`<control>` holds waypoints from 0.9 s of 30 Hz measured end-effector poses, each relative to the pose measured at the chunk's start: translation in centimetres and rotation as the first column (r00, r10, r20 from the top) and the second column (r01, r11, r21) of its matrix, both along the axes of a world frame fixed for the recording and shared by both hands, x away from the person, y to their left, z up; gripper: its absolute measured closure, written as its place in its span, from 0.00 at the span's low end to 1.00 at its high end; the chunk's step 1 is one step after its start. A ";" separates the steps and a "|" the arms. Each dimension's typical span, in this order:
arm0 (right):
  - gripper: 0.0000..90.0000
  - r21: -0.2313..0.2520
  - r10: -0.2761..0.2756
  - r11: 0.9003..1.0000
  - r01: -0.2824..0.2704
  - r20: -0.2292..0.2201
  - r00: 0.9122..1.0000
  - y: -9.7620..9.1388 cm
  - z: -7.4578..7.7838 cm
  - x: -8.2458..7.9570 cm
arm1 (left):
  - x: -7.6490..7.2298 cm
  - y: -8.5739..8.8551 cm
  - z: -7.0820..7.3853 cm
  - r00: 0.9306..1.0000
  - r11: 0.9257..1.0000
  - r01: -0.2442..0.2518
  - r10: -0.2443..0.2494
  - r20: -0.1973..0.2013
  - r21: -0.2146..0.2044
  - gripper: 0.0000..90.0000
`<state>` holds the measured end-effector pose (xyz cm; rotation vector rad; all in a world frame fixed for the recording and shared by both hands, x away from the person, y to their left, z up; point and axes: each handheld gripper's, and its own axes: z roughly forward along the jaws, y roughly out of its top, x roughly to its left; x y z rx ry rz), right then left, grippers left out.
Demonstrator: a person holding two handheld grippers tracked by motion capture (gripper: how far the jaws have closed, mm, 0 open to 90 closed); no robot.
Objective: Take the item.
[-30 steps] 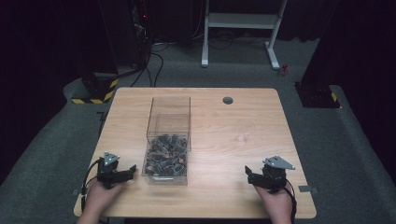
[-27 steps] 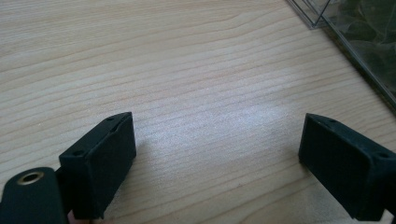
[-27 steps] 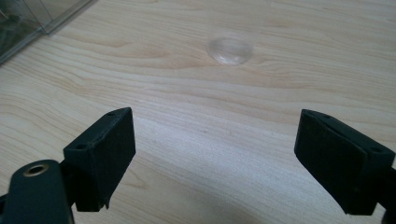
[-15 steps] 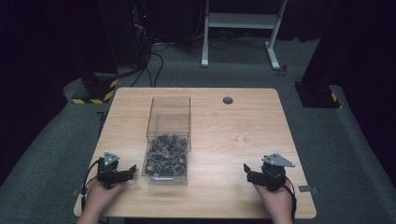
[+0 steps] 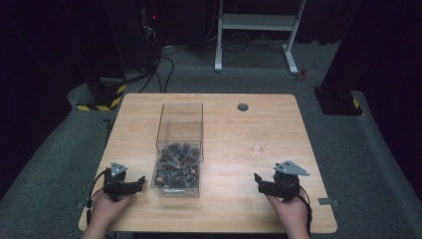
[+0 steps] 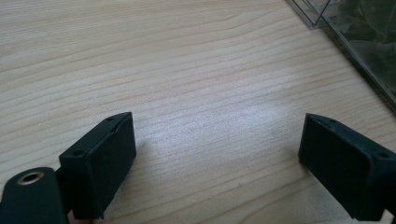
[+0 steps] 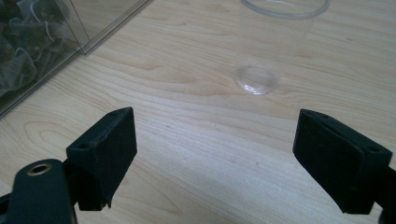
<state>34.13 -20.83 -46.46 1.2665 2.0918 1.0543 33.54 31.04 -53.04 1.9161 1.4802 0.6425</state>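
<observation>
Now both tools agape: left tool beside clear box; right tool facing plastic cup

Upright clear cup beside half-filled transparent box

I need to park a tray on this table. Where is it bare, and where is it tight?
Bare wood lies left of the clear box, and between the clear cup and the table right edge. The far end past the grommet is bare too. Tight: the left gripper sits close beside the box.
</observation>
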 end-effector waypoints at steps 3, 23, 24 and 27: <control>0.15 -0.001 0.005 1.000 -0.005 0.005 1.000 0.3 0.2 0.0 | 0.0 0.0 0.0 1.000 1.000 -0.002 0.002 0.002 -0.003 0.13; 0.15 0.011 0.025 1.000 -0.025 0.024 0.999 0.7 1.2 -0.3 | 0.0 0.0 0.0 1.000 1.000 -0.002 0.002 0.002 -0.002 0.13; 0.15 0.020 0.025 0.999 -0.025 0.023 0.999 0.9 1.4 -0.3 | 0.0 0.0 0.0 1.000 1.000 -0.002 0.002 0.002 -0.003 0.13; 0.15 0.024 0.031 0.999 -0.032 0.030 0.999 1.1 1.6 -0.2 | 0.0 0.0 0.0 1.000 1.000 -0.003 0.003 0.002 -0.003 0.13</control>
